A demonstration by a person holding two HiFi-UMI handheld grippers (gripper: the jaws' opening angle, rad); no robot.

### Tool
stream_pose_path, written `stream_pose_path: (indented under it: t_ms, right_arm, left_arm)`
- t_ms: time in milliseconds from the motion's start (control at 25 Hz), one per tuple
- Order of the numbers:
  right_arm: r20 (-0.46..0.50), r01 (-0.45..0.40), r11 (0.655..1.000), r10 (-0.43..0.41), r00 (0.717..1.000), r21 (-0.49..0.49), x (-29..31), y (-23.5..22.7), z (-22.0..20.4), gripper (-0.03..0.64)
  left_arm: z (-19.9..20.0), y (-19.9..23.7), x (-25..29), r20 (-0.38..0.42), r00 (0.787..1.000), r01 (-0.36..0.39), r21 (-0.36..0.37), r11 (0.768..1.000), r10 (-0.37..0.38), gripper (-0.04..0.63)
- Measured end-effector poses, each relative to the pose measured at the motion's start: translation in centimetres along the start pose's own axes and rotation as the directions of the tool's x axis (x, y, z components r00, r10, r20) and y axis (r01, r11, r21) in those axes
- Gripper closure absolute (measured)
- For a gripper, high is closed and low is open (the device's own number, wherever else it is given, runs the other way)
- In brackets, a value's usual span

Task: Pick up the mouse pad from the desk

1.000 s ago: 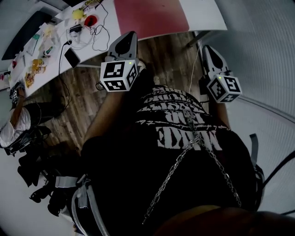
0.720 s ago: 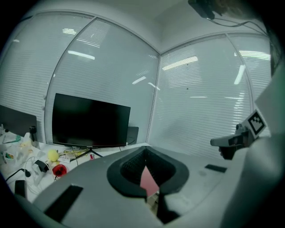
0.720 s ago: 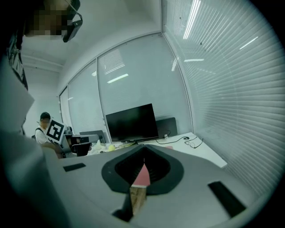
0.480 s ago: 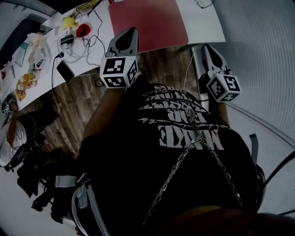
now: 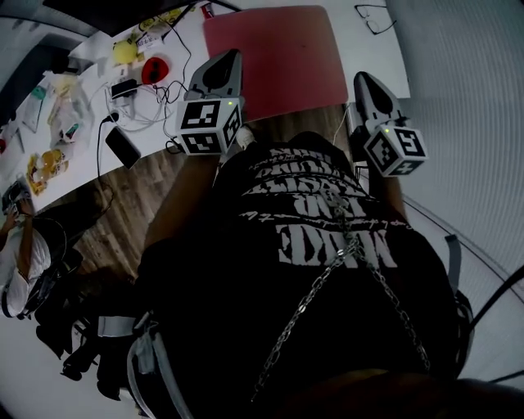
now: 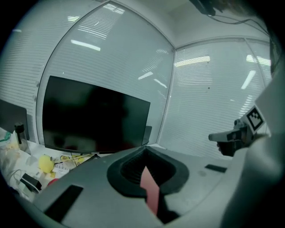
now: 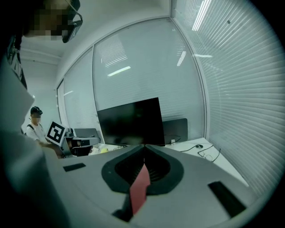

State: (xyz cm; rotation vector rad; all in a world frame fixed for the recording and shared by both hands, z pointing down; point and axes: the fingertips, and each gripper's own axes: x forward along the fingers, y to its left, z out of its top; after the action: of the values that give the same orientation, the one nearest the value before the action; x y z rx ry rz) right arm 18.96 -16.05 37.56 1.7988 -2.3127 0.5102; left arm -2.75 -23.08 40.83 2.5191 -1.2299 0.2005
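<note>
Mouse pad [image 5: 274,57]: red, rectangular, flat on white desk [image 5: 360,49], near edge at the desk's front edge. No print seen on it.

Relative to grippers: ahead of and below both, apart from them. Left gripper [image 5: 232,56] tip overlapping pad's left edge in head view; right gripper [image 5: 361,78] just off its right side. Pad visible only as a red sliver [image 6: 151,191] below the closed tips in left gripper view, likewise [image 7: 140,189] in right gripper view.

Left gripper [image 6: 144,149]: jaws pressed together, nothing between. Right gripper [image 7: 144,147]: same, empty.

Writing: white print on black shirt [image 5: 327,221], not legible. Square black-and-white markers on both gripper cubes.

Beyond the pad: dark monitor [image 6: 95,116]. Right of right gripper: glasses [image 5: 372,18]. Left of left gripper: cables [image 5: 151,106], black phone [image 5: 123,147].
</note>
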Motion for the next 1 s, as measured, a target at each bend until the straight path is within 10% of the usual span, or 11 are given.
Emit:
stream_pose_path:
  t_ms: [320,560,1000]
  right_arm:
    - [-0.080,-0.069,0.998,0.069,0.994,-0.004,6.0,-2.9,-1.2,0.615]
    - [-0.269,-0.138,0.988,0.113,0.957,-0.075,11.7,-8.3,-6.7,0.615]
    - [-0.627,-0.135,0.991,0.111,0.771,0.009,20.7,-17.8,-21.3,0.338]
  left_arm:
    - [-3.4,4.2,2.7,-0.087,0.989,-0.127,-0.062,0.990,0.122,0.589]
    - [-12.8,8.7,5.0,-0.294,0.936,-0.248,-0.166,0.954,0.192,0.588]
    - [-26.9,13.0,7.8,-0.643,0.718,-0.421,-0.097,0.902,0.266,0.340]
